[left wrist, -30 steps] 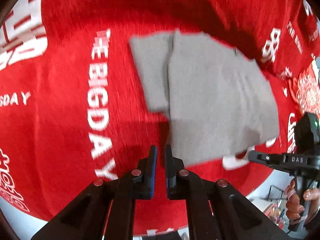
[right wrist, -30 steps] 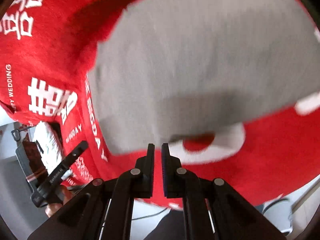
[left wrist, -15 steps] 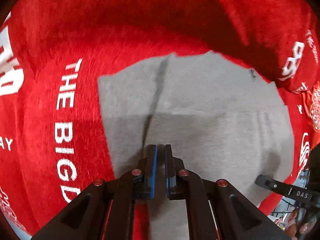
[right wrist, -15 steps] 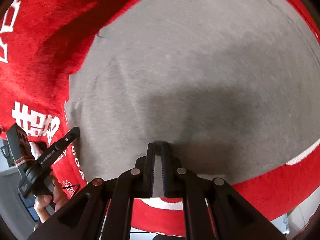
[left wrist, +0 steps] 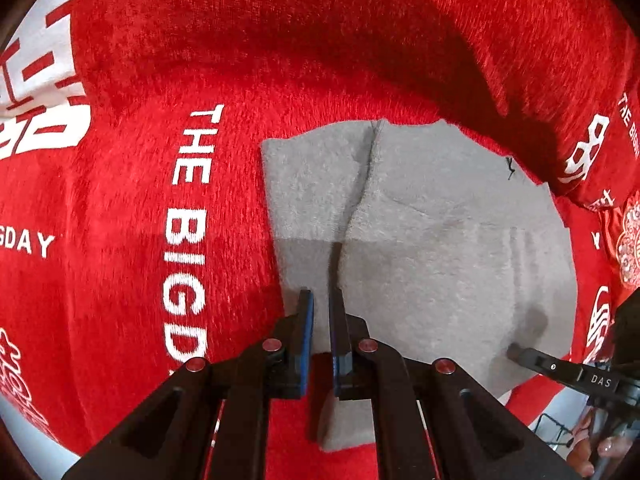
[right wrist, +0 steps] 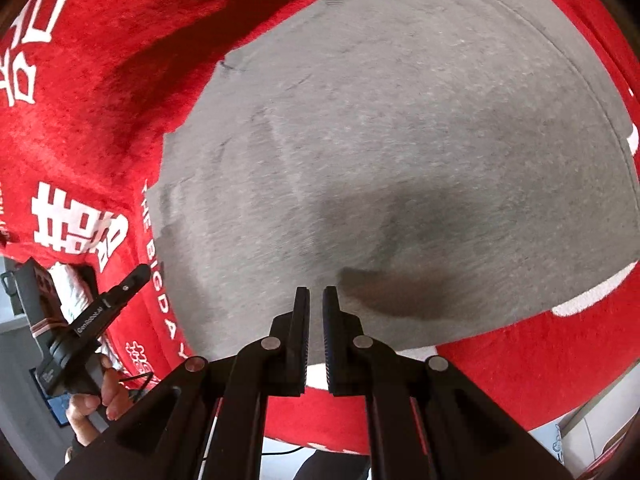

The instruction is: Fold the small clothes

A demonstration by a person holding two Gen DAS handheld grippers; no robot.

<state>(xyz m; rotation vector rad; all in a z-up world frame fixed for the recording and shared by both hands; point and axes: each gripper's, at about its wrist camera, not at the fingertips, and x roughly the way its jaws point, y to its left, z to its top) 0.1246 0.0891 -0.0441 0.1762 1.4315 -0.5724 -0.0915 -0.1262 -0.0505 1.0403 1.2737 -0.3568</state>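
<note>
A grey small garment (left wrist: 432, 240) lies flat on the red cloth; it fills most of the right wrist view (right wrist: 400, 160). A seam or overlapped edge runs down its left part. My left gripper (left wrist: 320, 296) is low over the garment's near left edge, jaws a narrow gap apart, with nothing visibly between them. My right gripper (right wrist: 316, 294) sits over the garment's near edge, jaws a narrow gap apart, nothing visibly held. The right gripper also shows at the right edge of the left wrist view (left wrist: 560, 368), and the left gripper shows at the left of the right wrist view (right wrist: 116, 296).
A red plush cloth with white lettering (left wrist: 184, 216) covers the table and rises in folds at the back (left wrist: 440, 40). The table's near edge and room floor show at the bottom corners (right wrist: 580, 432).
Both grippers came down toward the garment from higher up. Half a second ago both looked shut at its near edge; now each shows a narrow gap.
</note>
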